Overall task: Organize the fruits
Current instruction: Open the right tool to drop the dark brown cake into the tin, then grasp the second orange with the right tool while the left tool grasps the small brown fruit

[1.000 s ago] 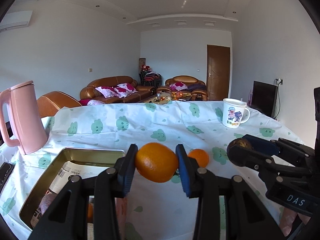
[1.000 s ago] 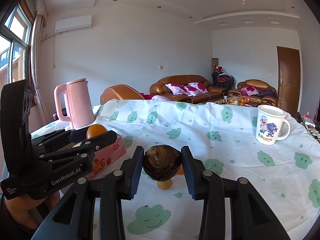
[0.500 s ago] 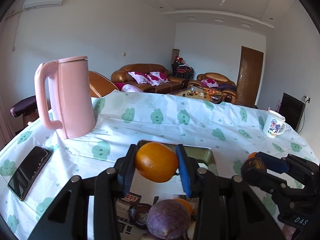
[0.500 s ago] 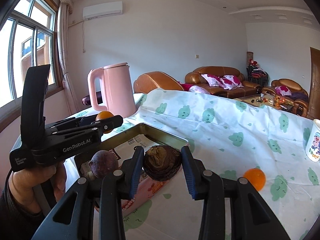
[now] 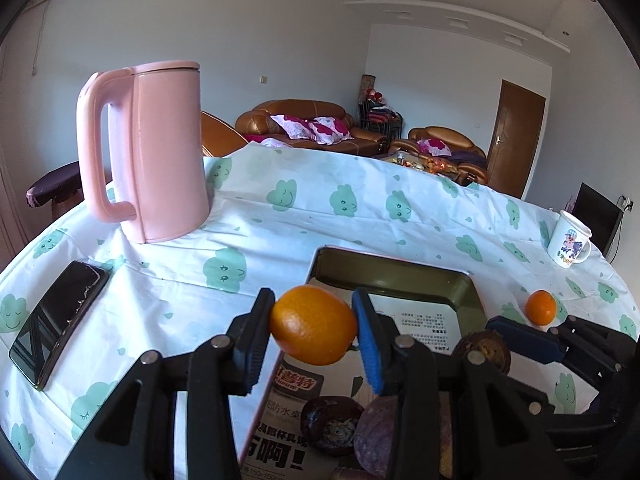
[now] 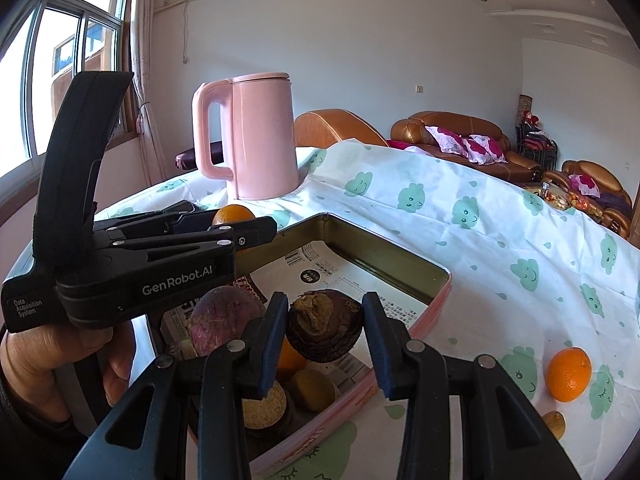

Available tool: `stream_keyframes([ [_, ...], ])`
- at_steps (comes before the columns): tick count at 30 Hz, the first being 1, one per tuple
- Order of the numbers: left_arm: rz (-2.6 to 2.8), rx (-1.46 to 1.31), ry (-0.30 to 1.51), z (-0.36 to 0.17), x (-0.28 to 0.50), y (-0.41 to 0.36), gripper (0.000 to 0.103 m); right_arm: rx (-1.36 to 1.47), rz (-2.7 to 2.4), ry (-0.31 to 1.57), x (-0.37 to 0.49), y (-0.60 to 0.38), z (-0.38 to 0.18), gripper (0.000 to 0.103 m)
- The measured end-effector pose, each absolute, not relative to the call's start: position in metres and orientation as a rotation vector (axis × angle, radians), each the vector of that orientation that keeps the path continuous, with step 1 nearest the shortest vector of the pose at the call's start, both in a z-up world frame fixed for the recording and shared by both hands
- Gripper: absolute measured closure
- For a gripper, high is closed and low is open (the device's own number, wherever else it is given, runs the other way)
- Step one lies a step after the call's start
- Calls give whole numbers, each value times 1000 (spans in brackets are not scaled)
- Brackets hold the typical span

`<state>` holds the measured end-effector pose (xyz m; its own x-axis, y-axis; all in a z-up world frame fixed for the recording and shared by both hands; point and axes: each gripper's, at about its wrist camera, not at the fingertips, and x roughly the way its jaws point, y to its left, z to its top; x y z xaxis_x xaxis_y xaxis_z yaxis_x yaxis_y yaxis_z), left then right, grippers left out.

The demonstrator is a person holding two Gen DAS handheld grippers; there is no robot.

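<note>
My left gripper point(image 5: 314, 330) is shut on an orange point(image 5: 313, 330) and holds it above the left rim of the pink tin tray point(image 5: 394, 274). My right gripper point(image 6: 325, 330) is shut on a dark brown wrinkled fruit point(image 6: 325, 330) above the tray's point(image 6: 384, 248) near part. The tray holds a purple fruit point(image 6: 224, 320), a dark brown one point(image 5: 332, 426) and several small yellowish ones point(image 6: 312, 390) on printed paper. Another orange point(image 6: 569, 374) lies on the cloth right of the tray. A small yellow-brown fruit point(image 6: 554, 424) lies near it.
A pink kettle point(image 5: 154, 152) stands at the back left of the table. A black phone point(image 5: 60, 320) lies at the left edge. A white cartoon mug point(image 5: 569, 240) stands far right. The table has a white cloth with green cloud prints point(image 5: 348, 200).
Both grippers have moved left from the open cloth to over the tray, each still holding its fruit. The kettle and phone came into view.
</note>
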<state>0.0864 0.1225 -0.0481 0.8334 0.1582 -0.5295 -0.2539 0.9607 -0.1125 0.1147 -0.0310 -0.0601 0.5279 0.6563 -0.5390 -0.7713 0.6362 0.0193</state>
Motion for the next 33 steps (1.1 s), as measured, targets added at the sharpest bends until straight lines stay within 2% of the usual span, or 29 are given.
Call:
stream_keyframes([
  [1, 225, -182, 541, -48, 85, 122, 54, -230, 867, 542, 114, -31, -60, 62],
  [2, 231, -184, 536, -47, 84, 122, 41, -231, 867, 546, 114, -32, -60, 61],
  [4, 247, -185, 513, -43, 80, 120, 24, -232, 854, 541, 113, -35, -59, 55],
  [6, 251, -180, 487, -38, 75, 116, 18, -224, 846, 527, 111, -46, -56, 51],
  [10, 226, -167, 450, -26, 71, 101, 10, -230, 740, 518, 116, -87, -50, 51],
  [12, 208, -162, 434, -22, 70, 92, 6, -210, 663, 544, 126, -115, -50, 51],
  [19, 120, -103, 434, -15, 77, 43, 4, -122, 477, 667, 180, -185, -61, 51],
  [33, 62, -41, 480, -25, 104, -6, 3, -121, 461, 882, 237, -171, -94, 51],
])
